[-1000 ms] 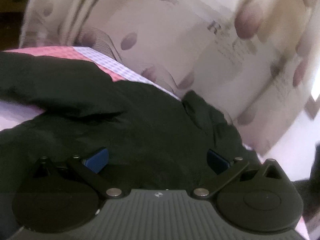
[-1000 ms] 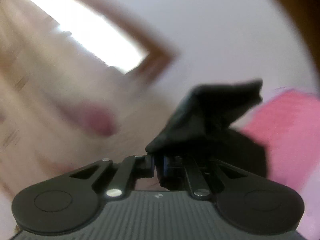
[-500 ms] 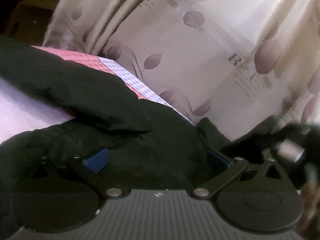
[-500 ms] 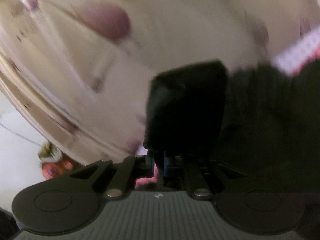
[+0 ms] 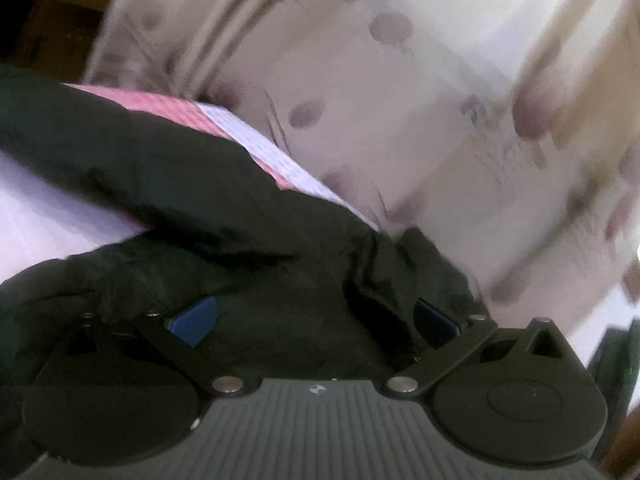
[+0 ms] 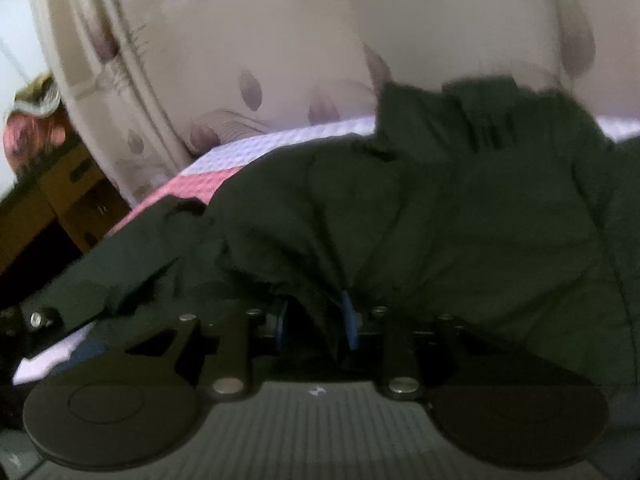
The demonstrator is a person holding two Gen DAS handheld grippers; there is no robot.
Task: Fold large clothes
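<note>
A large dark green jacket (image 5: 208, 200) lies spread on a pink and white checked bed (image 5: 36, 216). My left gripper (image 5: 312, 320) is open, its blue pads (image 5: 192, 320) wide apart just over the jacket's body. In the right wrist view the jacket (image 6: 460, 208) fills the lower frame. My right gripper (image 6: 316, 320) has its jaws a small way apart with a fold of the jacket bunched between the blue pads (image 6: 349, 316); it has come down low over the garment.
A cream curtain with mauve leaf prints (image 5: 400, 100) hangs right behind the bed, also in the right wrist view (image 6: 248, 60). Wooden furniture (image 6: 68, 188) stands at the far left beyond the bed edge.
My right gripper has swung down from the air to the bed with the jacket fabric, and its jaws have parted a little. The left gripper has stayed open over the jacket, shifting slightly.
</note>
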